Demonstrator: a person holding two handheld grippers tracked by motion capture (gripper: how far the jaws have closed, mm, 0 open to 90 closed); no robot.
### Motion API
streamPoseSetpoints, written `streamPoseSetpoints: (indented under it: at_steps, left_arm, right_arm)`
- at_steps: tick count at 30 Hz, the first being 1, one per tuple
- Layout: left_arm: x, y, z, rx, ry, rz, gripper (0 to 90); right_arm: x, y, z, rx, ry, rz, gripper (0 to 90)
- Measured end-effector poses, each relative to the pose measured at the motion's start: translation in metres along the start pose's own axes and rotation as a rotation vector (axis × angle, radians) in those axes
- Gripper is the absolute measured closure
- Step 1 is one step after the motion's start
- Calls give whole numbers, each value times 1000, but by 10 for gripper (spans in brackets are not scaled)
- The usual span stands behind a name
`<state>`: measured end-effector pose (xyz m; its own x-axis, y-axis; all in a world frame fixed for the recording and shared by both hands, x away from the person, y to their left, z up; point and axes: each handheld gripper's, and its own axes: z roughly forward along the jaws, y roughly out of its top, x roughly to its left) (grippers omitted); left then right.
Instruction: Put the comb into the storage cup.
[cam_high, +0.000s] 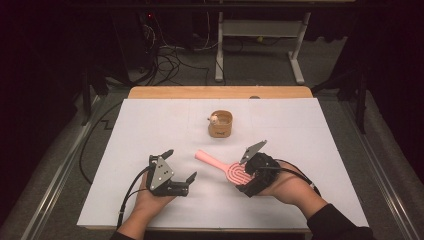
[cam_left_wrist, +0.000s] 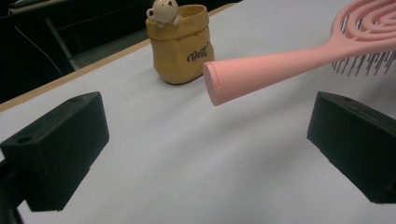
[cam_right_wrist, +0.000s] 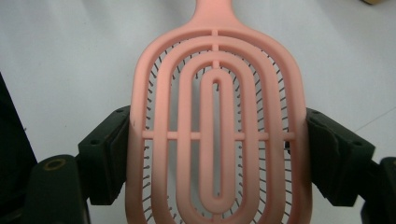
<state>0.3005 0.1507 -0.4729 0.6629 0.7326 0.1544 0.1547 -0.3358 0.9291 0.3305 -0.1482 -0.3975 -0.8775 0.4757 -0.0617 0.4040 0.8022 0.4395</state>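
A pink vented hairbrush (cam_high: 220, 164) is held by its head in my right gripper (cam_high: 246, 176), handle pointing to the far left. In the right gripper view both black jaws press the sides of the brush head (cam_right_wrist: 217, 140), bristles facing down. In the left gripper view the handle tip (cam_left_wrist: 219, 81) hangs above the white table. My left gripper (cam_high: 181, 169) sits at the near left, open, its jaws wide apart with nothing between them (cam_left_wrist: 205, 154). A small tan pot with a little bear figure (cam_high: 220, 123) stands upright at the table's middle, also in the left gripper view (cam_left_wrist: 180, 44).
The white table sheet (cam_high: 150, 125) has a wooden edge (cam_high: 220, 92) at the far side. Beyond it are a desk frame (cam_high: 260, 45) and cables on the floor (cam_high: 170, 65). A black cable (cam_high: 95, 140) hangs off the left side.
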Motion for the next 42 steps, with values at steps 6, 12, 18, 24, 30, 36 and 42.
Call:
streamPoseSetpoints:
  at_steps: [6, 12, 18, 24, 30, 36, 42]
  left_arm:
    - [-7, -1, 3, 20, 3, 45, 0]
    - [-12, -2, 5, 28, 2, 81, 0]
    - [-15, -1, 6, 28, 2, 89, 0]
    - [-18, -1, 7, 37, 19, 127, 0]
    - [-22, -1, 8, 27, 15, 165, 0]
    - [-27, 0, 11, 40, 20, 191, 0]
    - [-29, 1, 12, 57, 27, 197, 0]
  right_arm:
    - [2, 5, 5, 9, 8, -17, 203]
    - [4, 9, 5, 10, 11, -27, 203]
    - [5, 10, 5, 20, 9, -21, 202]
    - [7, 12, 7, 18, 12, -40, 202]
    - [9, 14, 10, 35, 4, -44, 202]
    - [9, 17, 12, 31, 7, -40, 202]
    - [13, 21, 15, 41, 5, -47, 202]
